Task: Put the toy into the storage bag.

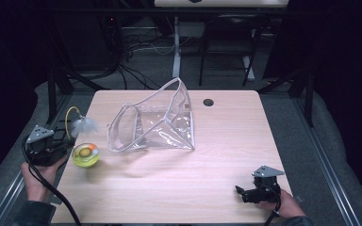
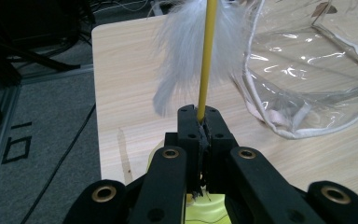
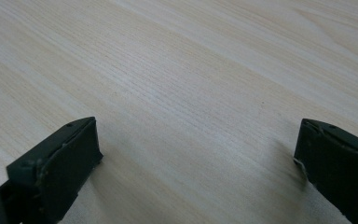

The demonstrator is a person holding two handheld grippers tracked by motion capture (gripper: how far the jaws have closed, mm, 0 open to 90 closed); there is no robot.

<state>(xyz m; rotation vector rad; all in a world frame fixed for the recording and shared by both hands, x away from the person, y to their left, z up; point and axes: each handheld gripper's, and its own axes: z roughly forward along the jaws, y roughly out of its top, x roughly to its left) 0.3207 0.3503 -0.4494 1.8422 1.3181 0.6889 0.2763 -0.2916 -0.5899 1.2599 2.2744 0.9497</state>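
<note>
Pinching the thin yellow wand (image 2: 206, 56) of a white feather toy (image 1: 84, 125) in the clamped left gripper (image 1: 62, 141), far left by the clear plastic zip pouch (image 1: 155, 123). Probably bagging it next, not yet inside. Idling wide open near right: right gripper (image 1: 243, 193).

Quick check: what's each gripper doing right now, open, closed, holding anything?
Left gripper: closed on the yellow stem of the feather toy.
Right gripper: open, jaws wide apart over the table, holding nothing.

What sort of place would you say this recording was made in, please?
Probably a lab or recording workspace rather than a home: a plain wooden table ringed by a dark metal frame, loose cables across grey carpet behind it, and another desk beyond.
</note>
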